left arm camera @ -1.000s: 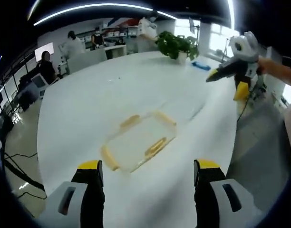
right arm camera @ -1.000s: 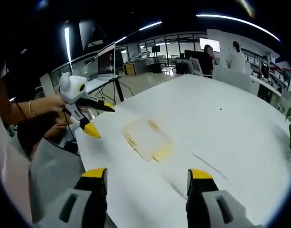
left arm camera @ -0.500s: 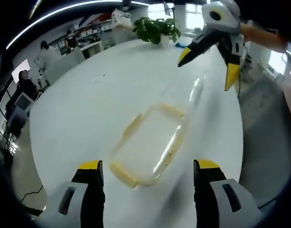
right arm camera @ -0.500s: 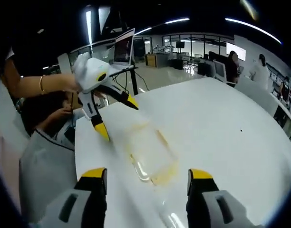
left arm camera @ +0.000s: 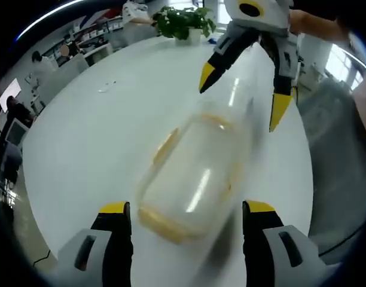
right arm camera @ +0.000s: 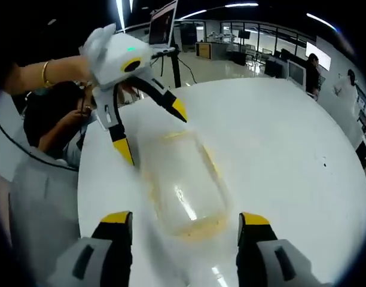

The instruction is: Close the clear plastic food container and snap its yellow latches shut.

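Here's the clear plastic food container [left arm camera: 192, 179] lying on the white round table [left arm camera: 93, 137], blurred, its yellow latches [left arm camera: 165, 145] showing along the edges. In the left gripper view the left gripper [left arm camera: 186, 210] hangs just short of its near end, jaws spread wide and empty, while the right gripper [left arm camera: 243, 92] comes in over the far end, yellow-tipped jaws also parted. The right gripper view mirrors it: container [right arm camera: 183, 182] between both tools, a potted plant [left arm camera: 180, 21] far back.

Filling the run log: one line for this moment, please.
left tongs: open | right tongs: open | container: on table, between both tongs, untouched
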`<state>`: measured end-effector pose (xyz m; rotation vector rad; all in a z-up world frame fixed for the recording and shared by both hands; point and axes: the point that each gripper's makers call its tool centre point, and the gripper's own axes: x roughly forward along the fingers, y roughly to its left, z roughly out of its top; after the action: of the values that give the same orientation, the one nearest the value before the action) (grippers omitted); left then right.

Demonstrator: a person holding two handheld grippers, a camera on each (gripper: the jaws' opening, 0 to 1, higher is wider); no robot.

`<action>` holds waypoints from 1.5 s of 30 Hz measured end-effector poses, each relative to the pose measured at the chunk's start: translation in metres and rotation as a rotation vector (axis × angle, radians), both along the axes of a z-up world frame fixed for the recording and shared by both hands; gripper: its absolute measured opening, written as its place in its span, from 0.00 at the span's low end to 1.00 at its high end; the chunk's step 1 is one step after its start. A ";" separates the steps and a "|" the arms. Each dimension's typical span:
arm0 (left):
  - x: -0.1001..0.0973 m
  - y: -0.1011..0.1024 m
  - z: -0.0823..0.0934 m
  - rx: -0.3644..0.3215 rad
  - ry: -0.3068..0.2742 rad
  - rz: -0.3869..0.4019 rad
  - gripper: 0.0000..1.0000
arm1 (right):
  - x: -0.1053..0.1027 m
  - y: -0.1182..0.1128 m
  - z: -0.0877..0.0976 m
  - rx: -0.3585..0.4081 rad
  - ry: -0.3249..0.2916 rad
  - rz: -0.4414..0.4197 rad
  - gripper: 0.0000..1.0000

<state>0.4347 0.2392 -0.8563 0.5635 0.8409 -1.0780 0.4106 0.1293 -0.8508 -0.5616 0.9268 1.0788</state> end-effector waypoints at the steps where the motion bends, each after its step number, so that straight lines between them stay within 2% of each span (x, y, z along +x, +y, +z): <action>1: 0.001 0.000 -0.002 0.007 0.002 -0.009 0.74 | -0.001 0.002 -0.004 -0.008 0.002 0.012 0.71; 3: 0.005 0.000 -0.007 0.021 0.005 -0.015 0.75 | -0.001 0.008 -0.012 -0.008 0.028 0.008 0.72; 6: 0.006 0.001 -0.012 0.030 0.027 -0.020 0.75 | 0.004 0.005 -0.021 -0.074 0.002 0.032 0.72; 9: 0.006 0.000 -0.017 0.037 0.040 -0.029 0.75 | 0.003 0.008 -0.026 -0.078 0.028 0.030 0.72; 11: 0.003 0.001 -0.022 0.055 0.048 -0.049 0.74 | 0.002 0.007 -0.031 -0.093 0.045 0.028 0.72; 14: -0.007 0.004 -0.030 0.080 0.095 -0.080 0.75 | -0.001 0.001 -0.044 -0.107 0.072 -0.003 0.71; 15: -0.009 0.005 -0.033 0.087 0.101 -0.086 0.75 | 0.007 0.006 -0.042 -0.070 -0.007 -0.024 0.73; 16: -0.004 0.002 -0.032 0.083 0.049 -0.113 0.75 | 0.003 -0.001 -0.048 -0.125 -0.001 0.049 0.74; 17: -0.007 0.005 -0.033 0.102 0.059 -0.107 0.74 | 0.000 -0.002 -0.048 -0.143 -0.009 0.060 0.74; 18: -0.007 0.005 -0.034 0.107 0.056 -0.111 0.74 | -0.004 0.001 -0.046 -0.110 0.015 0.029 0.76; 20: -0.006 0.006 -0.033 0.117 0.046 -0.122 0.74 | -0.003 0.002 -0.046 -0.114 0.014 0.033 0.78; 25: 0.001 0.008 -0.031 0.092 0.046 -0.080 0.66 | -0.002 0.002 -0.046 -0.155 0.030 0.057 0.77; 31: 0.001 0.008 -0.030 0.101 0.052 -0.082 0.64 | -0.003 -0.004 -0.045 -0.214 0.046 0.145 0.73; 38: 0.000 0.010 -0.030 0.107 0.049 -0.139 0.63 | -0.005 -0.018 -0.044 -0.307 0.043 0.383 0.68; 41: 0.000 0.011 -0.030 0.113 0.050 -0.144 0.63 | 0.003 -0.018 -0.042 -0.317 0.042 0.393 0.60; 43: 0.000 0.011 -0.031 0.109 0.050 -0.141 0.63 | 0.013 -0.018 -0.040 -0.312 0.042 0.368 0.49; 45: 0.001 0.012 -0.031 0.106 0.050 -0.130 0.63 | 0.013 -0.021 -0.040 -0.319 0.051 0.380 0.46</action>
<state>0.4353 0.2510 -0.8871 0.6904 0.9193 -1.1746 0.4236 0.1086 -0.8912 -1.0071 1.0721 1.2964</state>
